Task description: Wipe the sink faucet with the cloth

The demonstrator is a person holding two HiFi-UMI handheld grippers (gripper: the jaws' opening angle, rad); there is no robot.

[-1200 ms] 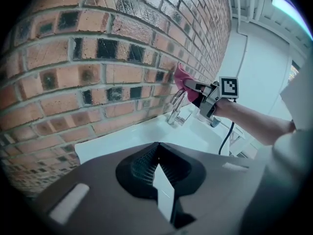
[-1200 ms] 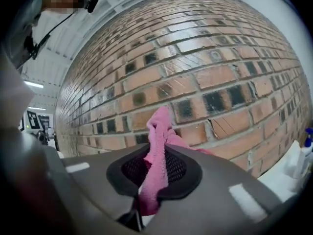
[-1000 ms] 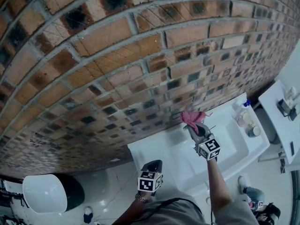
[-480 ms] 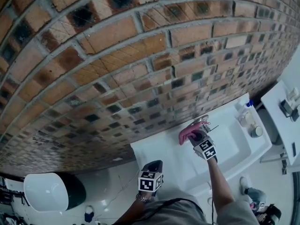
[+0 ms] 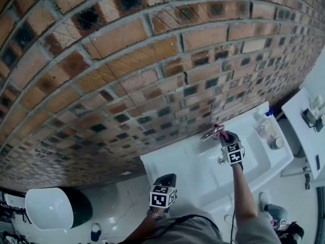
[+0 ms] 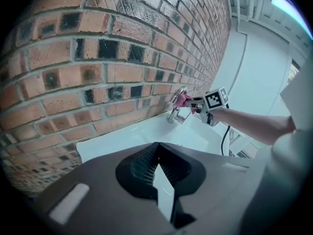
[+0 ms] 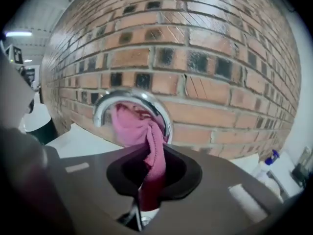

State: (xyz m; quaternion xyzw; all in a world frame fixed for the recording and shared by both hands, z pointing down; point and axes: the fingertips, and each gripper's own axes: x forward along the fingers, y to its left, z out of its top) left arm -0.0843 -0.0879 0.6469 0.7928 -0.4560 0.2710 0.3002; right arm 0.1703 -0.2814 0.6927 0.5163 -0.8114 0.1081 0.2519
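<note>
A chrome faucet (image 7: pixel 132 102) curves over a white sink (image 5: pixel 203 169) set against a brick wall. My right gripper (image 5: pixel 224 135) is shut on a pink cloth (image 7: pixel 142 131), which is pressed against the underside of the faucet's arch (image 5: pixel 210 133). In the left gripper view the faucet (image 6: pixel 177 106) and the cloth (image 6: pixel 185 100) show far off, with the right gripper (image 6: pixel 198 103) beside them. My left gripper (image 5: pixel 165 183) hangs low near the sink's front edge, away from the faucet, jaws together and holding nothing.
Bottles (image 5: pixel 265 127) stand at the sink's right end. A white bin with a dark liner (image 5: pixel 51 208) sits on the floor at lower left. A white counter (image 5: pixel 310 121) with small items is at far right. The brick wall (image 5: pixel 127 60) rises behind the sink.
My right gripper has carried the pink cloth rightward along the faucet, from its left side to its arch. The left gripper has stayed put.
</note>
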